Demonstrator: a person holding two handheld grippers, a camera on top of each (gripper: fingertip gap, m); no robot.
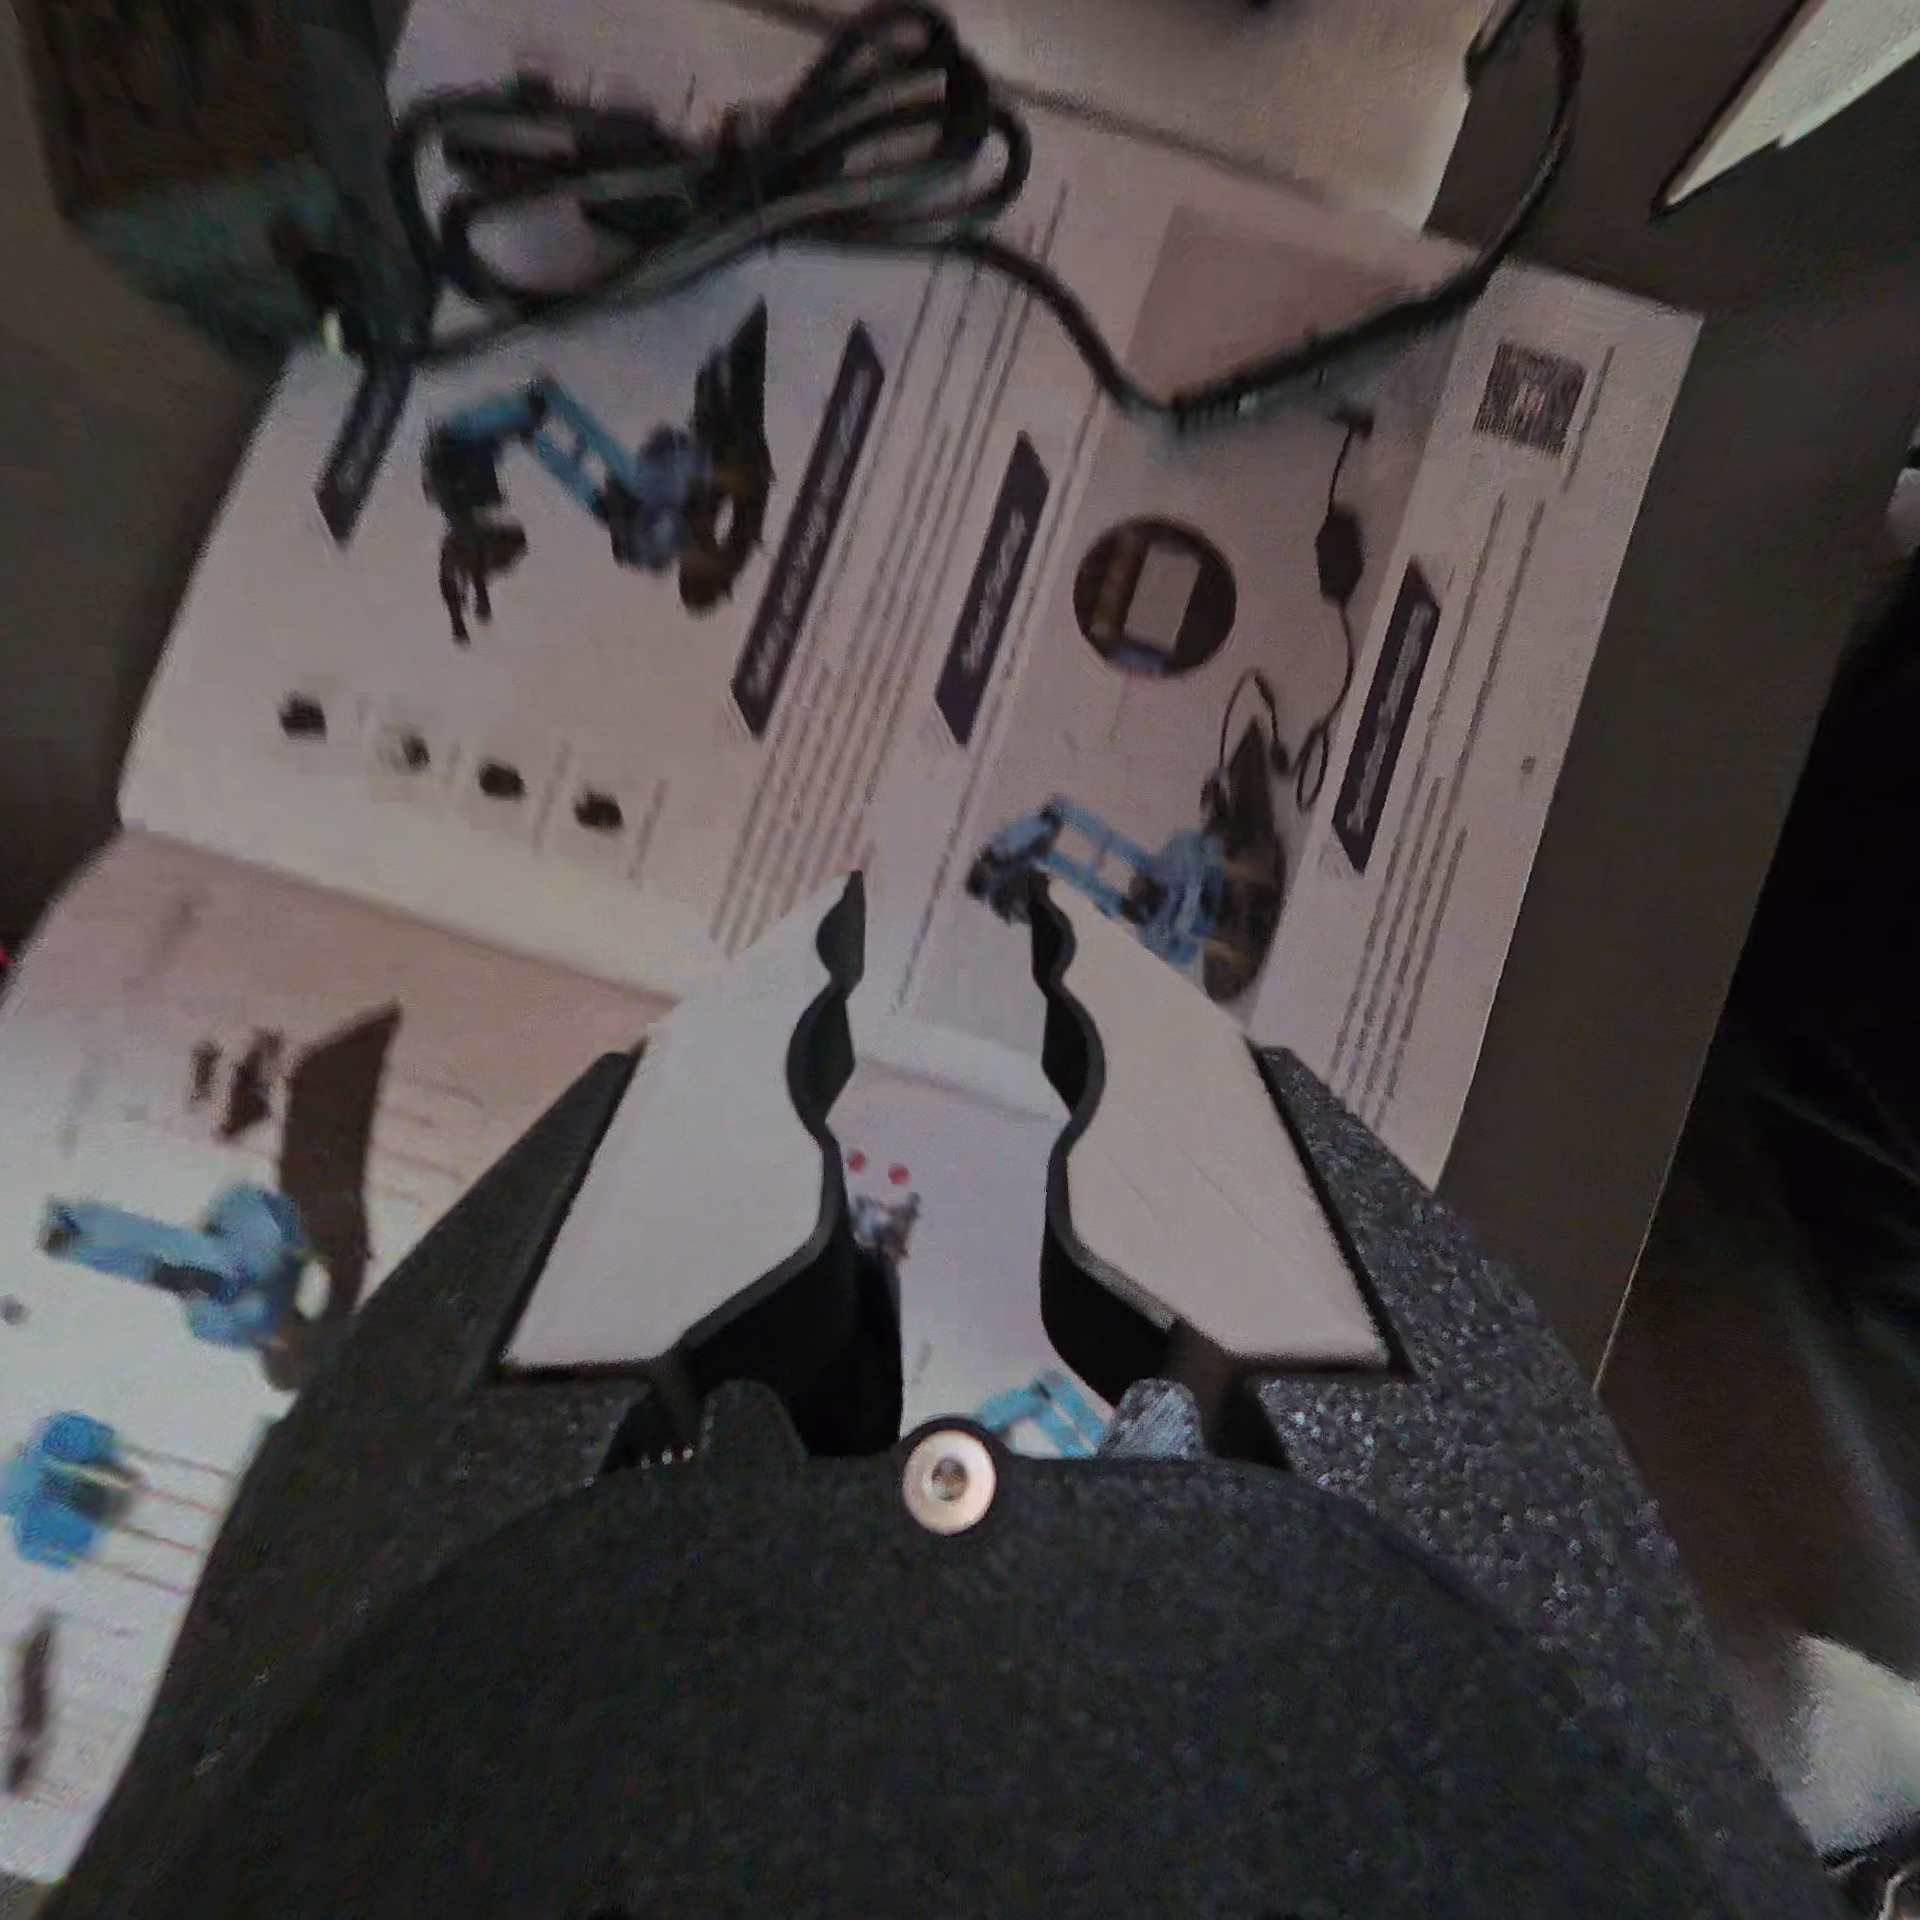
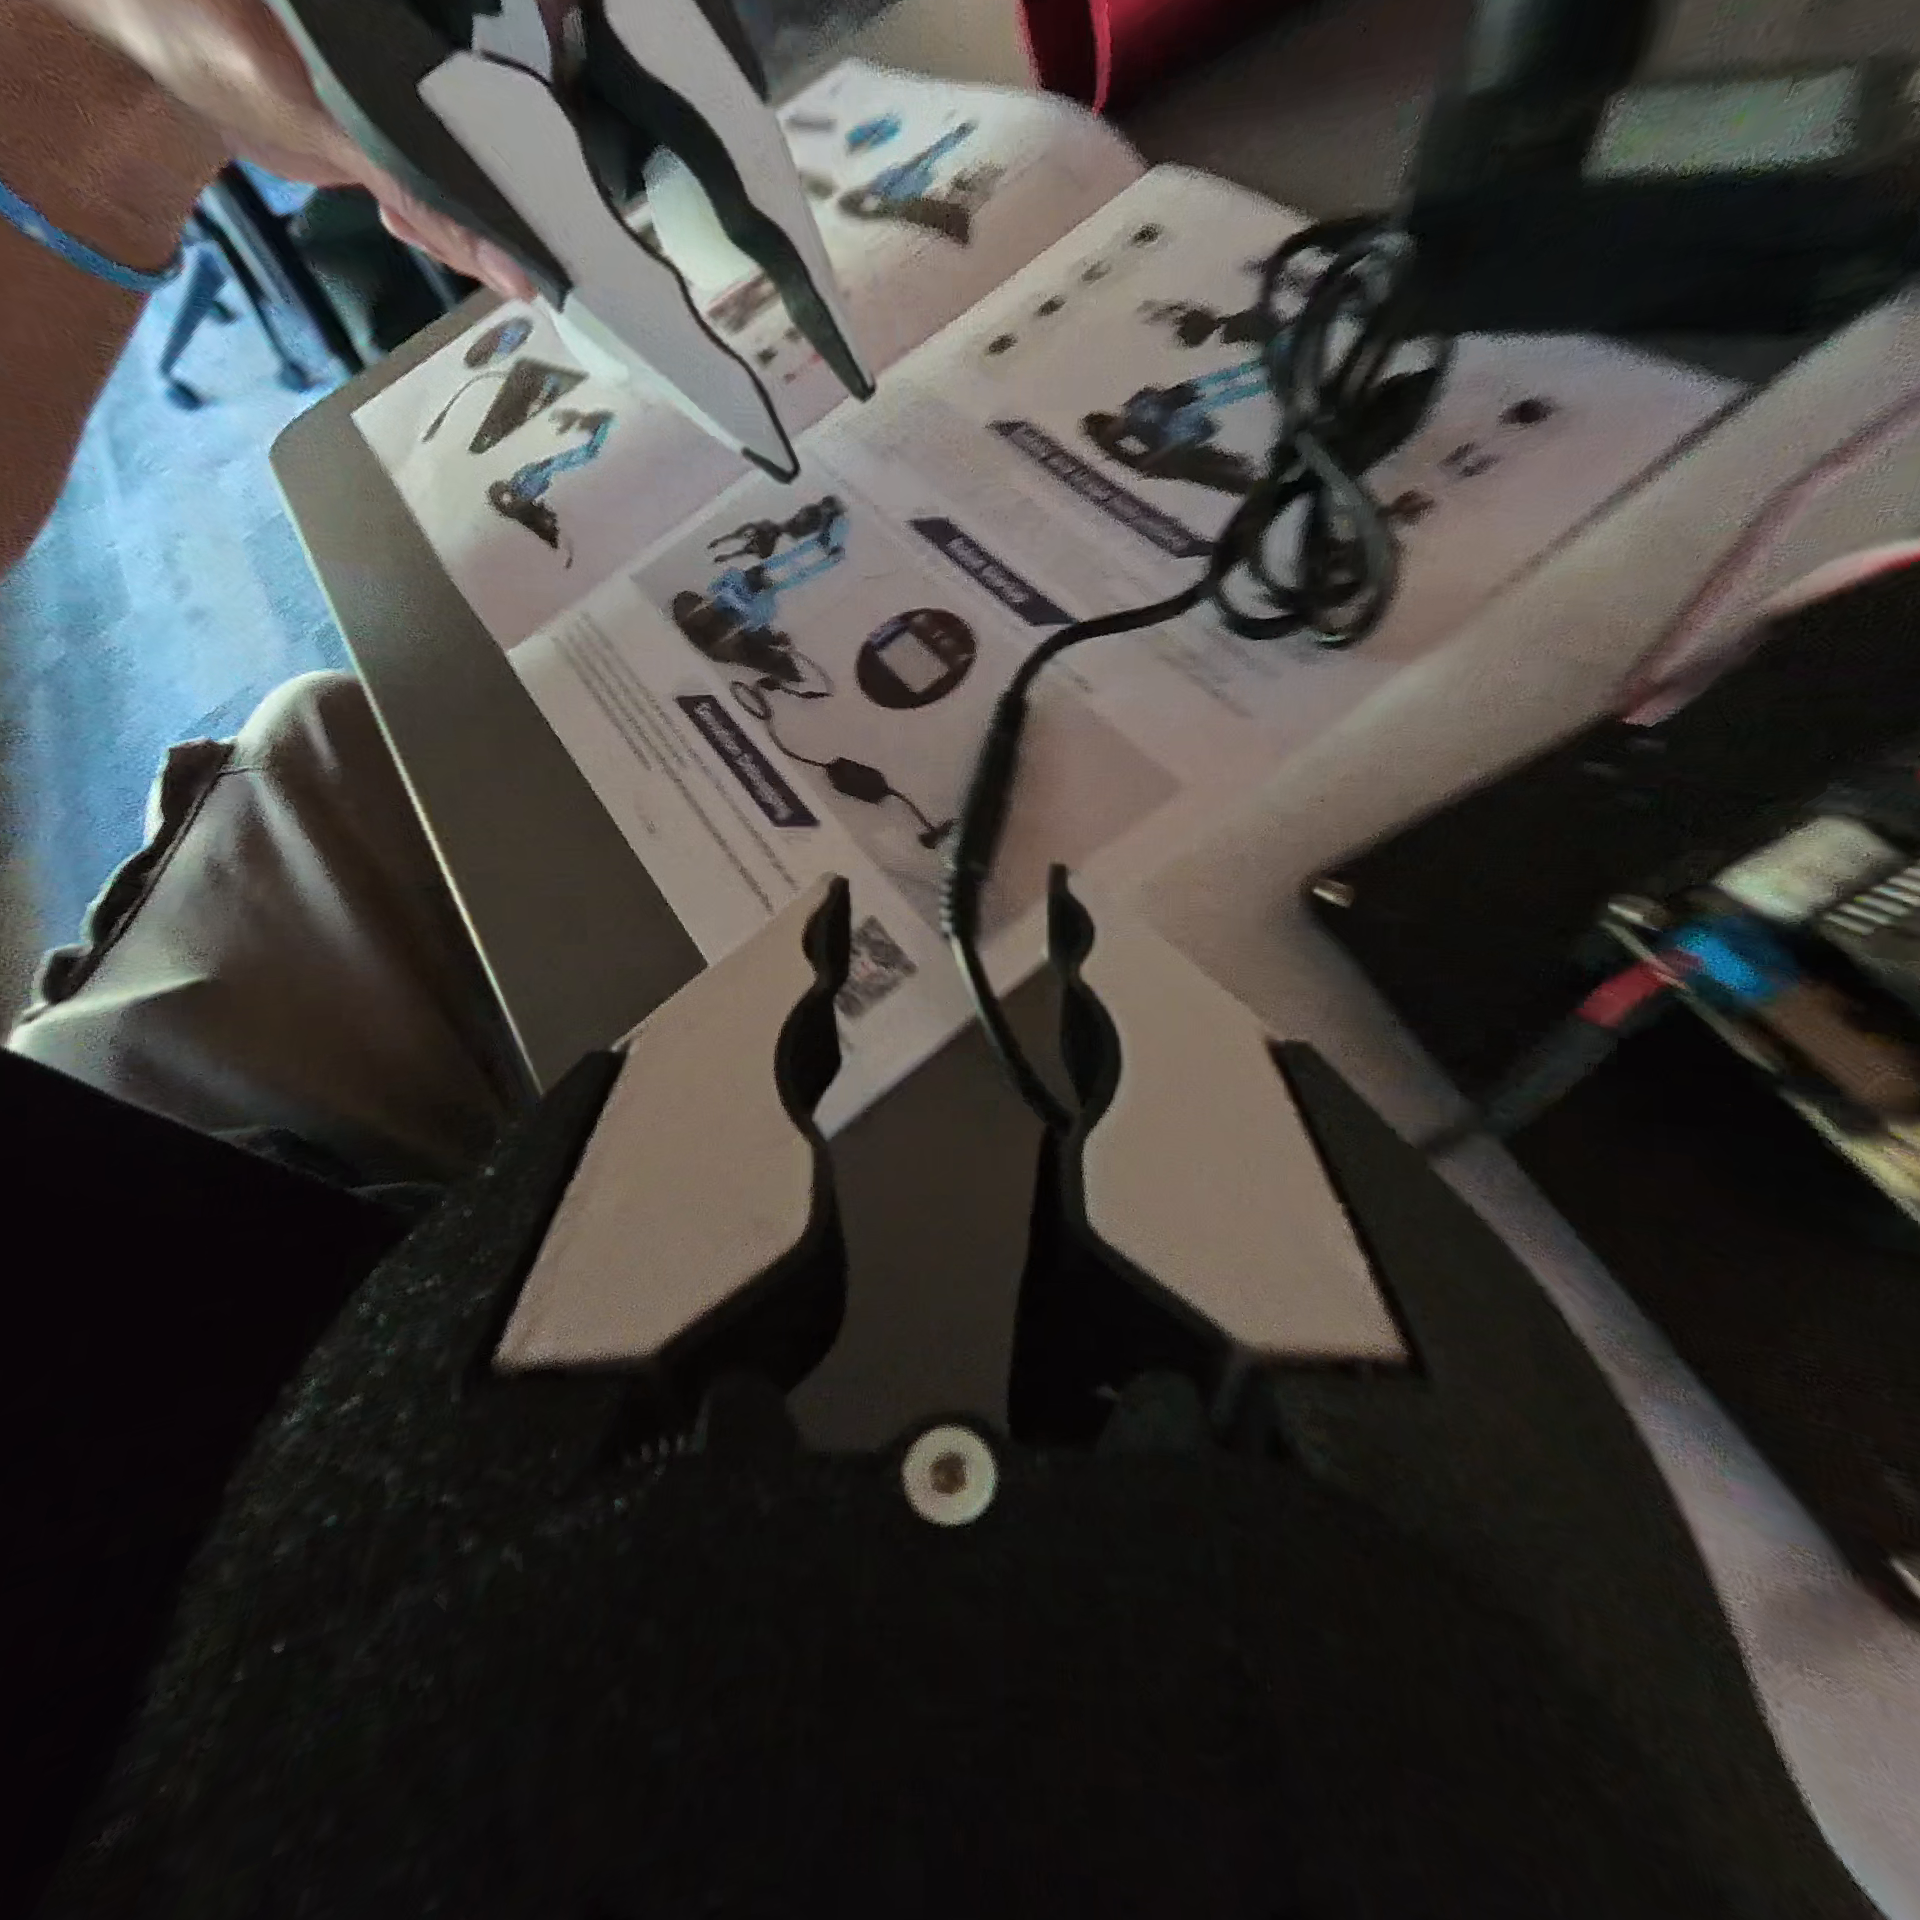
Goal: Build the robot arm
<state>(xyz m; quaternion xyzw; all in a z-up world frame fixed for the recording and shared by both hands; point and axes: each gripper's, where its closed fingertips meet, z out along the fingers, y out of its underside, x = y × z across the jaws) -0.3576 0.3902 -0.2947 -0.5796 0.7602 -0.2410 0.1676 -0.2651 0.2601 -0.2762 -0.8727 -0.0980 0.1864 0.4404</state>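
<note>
A black cable (image 2: 1314, 447) lies coiled on an unfolded printed leaflet (image 2: 1039, 343) showing blue robot arms. One strand runs from the coil towards me and passes between the fingers of my right gripper (image 2: 945, 894), close to the right finger; the jaws are open and do not clamp it. My left gripper (image 1: 948, 904) is open and empty, hovering above the leaflet (image 1: 582, 665) with the cable coil (image 1: 707, 166) farther ahead. The left gripper also shows in the right wrist view (image 2: 821, 431), held by a hand above the leaflet's far part.
The leaflet lies on a grey table (image 2: 468, 748). A blurred black block (image 2: 1662, 197) sits by the coil. A dark box with wires and electronics (image 2: 1766, 956) stands at the right. A person's leg (image 2: 260, 883) is beside the table's left edge. Left tips to right tips: about 15 cm.
</note>
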